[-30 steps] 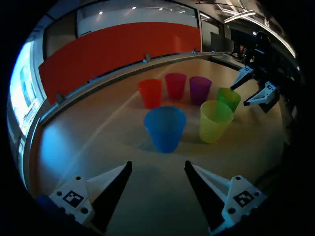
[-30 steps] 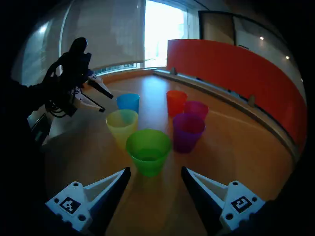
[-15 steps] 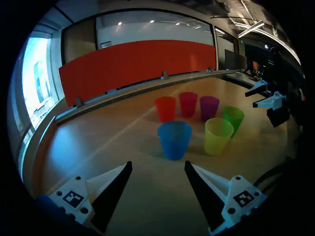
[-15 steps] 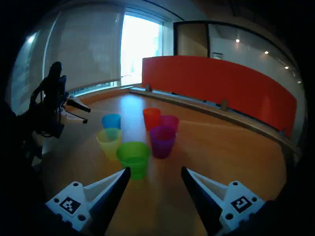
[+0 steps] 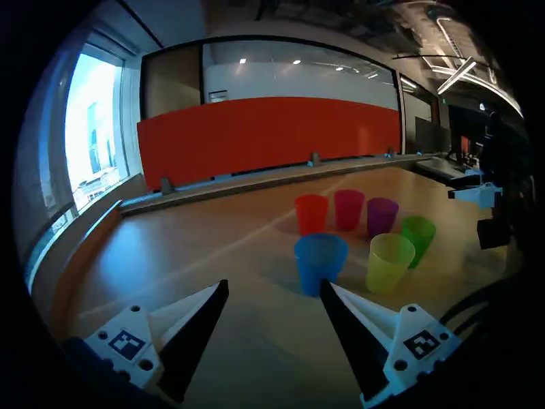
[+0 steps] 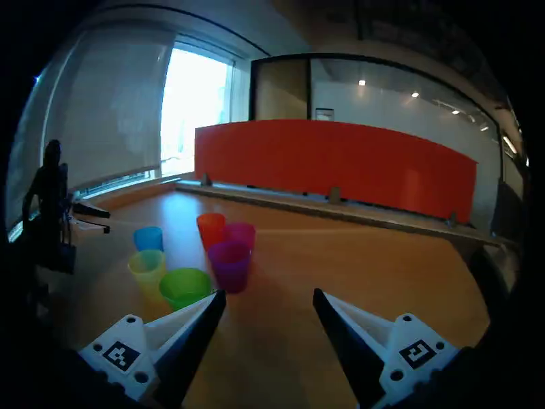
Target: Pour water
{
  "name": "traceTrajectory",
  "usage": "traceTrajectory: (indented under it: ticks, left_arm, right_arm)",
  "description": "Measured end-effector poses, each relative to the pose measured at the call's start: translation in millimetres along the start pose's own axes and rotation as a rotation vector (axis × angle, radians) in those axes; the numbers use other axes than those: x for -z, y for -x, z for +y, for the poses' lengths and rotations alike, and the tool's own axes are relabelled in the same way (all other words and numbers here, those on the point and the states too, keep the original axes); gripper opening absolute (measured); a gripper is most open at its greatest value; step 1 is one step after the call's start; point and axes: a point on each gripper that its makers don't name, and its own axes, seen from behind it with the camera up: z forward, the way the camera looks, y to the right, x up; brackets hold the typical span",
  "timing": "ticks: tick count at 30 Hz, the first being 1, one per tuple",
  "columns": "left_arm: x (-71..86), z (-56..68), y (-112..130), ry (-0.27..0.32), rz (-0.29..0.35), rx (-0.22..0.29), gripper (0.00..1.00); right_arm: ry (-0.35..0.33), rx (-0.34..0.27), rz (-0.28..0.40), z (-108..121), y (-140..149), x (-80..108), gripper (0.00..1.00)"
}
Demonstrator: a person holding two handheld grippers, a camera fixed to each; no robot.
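Ahead of my left gripper (image 5: 272, 283), its right fingertip covers the lower edge of the blue cup (image 5: 319, 258). Ahead of my right gripper (image 6: 269, 293), its left fingertip hides the base of the green cup (image 6: 182, 285), and the purple cup (image 6: 230, 264) masks part of the pink cup (image 6: 241, 230). I can't tell whether any cup is filled.

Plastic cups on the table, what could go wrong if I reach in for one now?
1. The six cups stand bunched; the open left gripper reaching past the blue cup for the orange cup could knock neighbours over.
2. The green cup looks close to one finger of the open right gripper; a sideways swing might tip it.
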Motion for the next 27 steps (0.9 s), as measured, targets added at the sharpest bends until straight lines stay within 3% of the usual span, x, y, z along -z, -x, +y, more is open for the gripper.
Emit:
traceTrajectory:
  ticks: [6, 15, 27]
  left_arm:
    - [5.1, -12.7, -17.8, -0.065, 0.086, 0.050, 0.99]
    - [12.2, -17.6, -45.3, -0.141, 0.208, 0.083, 0.99]
    - [15.5, -23.9, -52.9, -0.223, 0.274, 0.115, 0.99]
  right_arm:
    - [0.099, -0.052, 0.075, 19.7, -13.7, 0.8, 0.99]
    - [0.220, -0.089, 0.186, 37.9, -31.2, 10.2, 0.99]
    - [0.308, -0.098, 0.290, 48.8, -51.6, 19.4, 0.99]
